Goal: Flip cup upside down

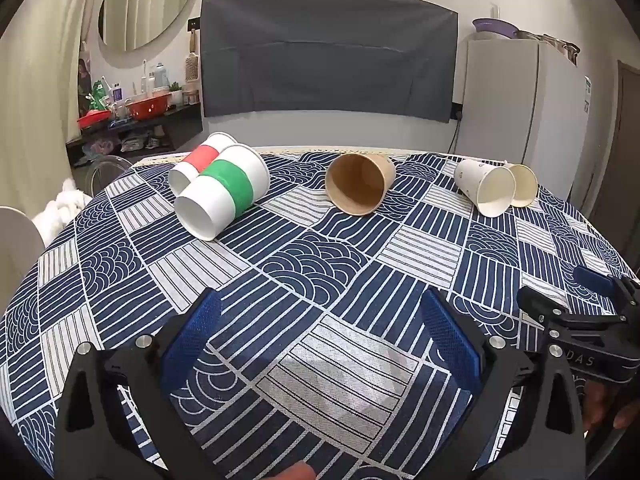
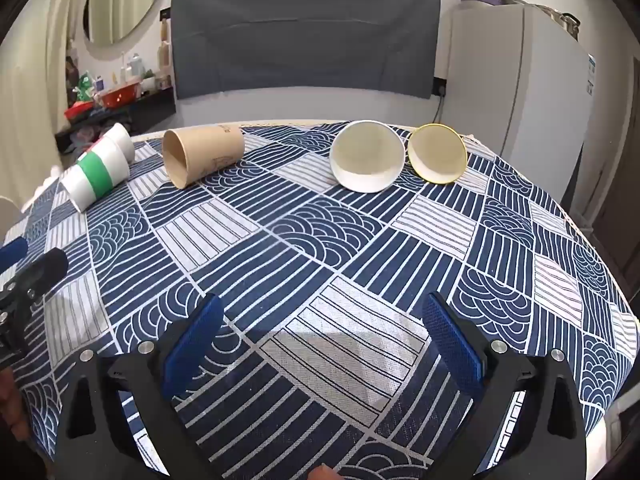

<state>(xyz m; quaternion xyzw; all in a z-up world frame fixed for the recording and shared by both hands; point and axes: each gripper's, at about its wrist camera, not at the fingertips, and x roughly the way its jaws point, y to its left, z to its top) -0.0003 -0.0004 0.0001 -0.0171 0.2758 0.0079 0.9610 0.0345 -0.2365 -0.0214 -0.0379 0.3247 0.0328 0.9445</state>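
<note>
Several paper cups lie on their sides at the far part of the table. From left: a red-banded white cup (image 1: 196,162), a green-banded white cup (image 1: 224,192) (image 2: 96,178), a brown cup (image 1: 358,184) (image 2: 202,154), a white cup (image 1: 484,186) (image 2: 366,156) and a yellow-rimmed cup (image 1: 522,184) (image 2: 438,152). My left gripper (image 1: 320,320) is open and empty over the near tablecloth. My right gripper (image 2: 324,324) is open and empty too, well short of the cups. The right gripper also shows at the right edge of the left wrist view (image 1: 580,320).
The table wears a blue and white patterned cloth (image 1: 320,264) (image 2: 320,240). A grey covered panel (image 1: 328,52) and a white fridge (image 1: 520,100) stand behind the table. A cluttered shelf (image 1: 132,112) is at the back left. The left gripper's fingers (image 2: 24,272) show at the left edge.
</note>
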